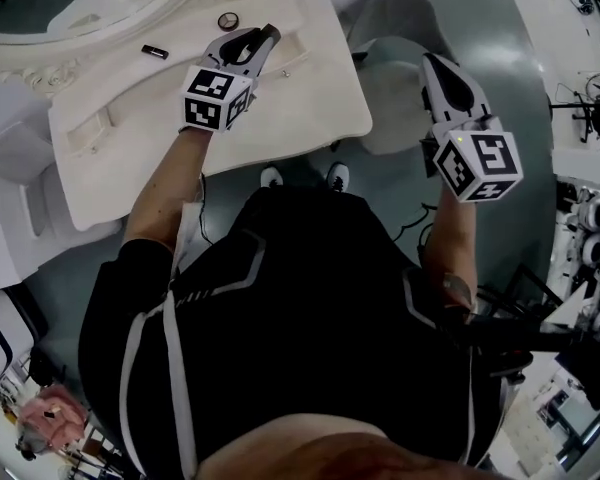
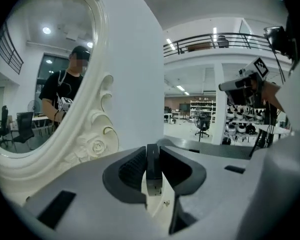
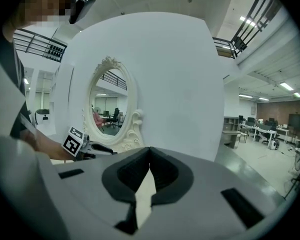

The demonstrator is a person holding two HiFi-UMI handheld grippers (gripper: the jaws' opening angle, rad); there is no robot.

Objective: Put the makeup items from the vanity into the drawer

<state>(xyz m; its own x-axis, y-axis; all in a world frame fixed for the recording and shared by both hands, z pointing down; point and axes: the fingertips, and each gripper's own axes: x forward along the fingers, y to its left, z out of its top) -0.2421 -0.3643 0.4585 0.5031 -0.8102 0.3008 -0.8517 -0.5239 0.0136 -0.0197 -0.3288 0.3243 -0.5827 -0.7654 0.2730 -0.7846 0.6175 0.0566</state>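
- The left gripper (image 1: 263, 40) hangs over the far middle of the white tabletop (image 1: 310, 98), its tips pointing toward the far edge.
- Its fingers (image 2: 130, 166) are closed on a slim dark makeup item (image 2: 152, 163). The item stands upright between the pads, clear of the tabletop.
- A round compact (image 1: 228, 20) lies on the tabletop at the far edge, just left of the left gripper's tips and not touching them.
- A short black stick (image 1: 154, 52) lies flat further left, near the ornate frame of the mirror (image 1: 130, 13).
- The right gripper (image 1: 435, 66) is held off the right side of the tabletop, above the floor (image 1: 520, 98), well apart from the left gripper.
- Its fingers (image 3: 165, 171) are closed tip to tip, with nothing between them.
- No view shows clearly where the drawer is.
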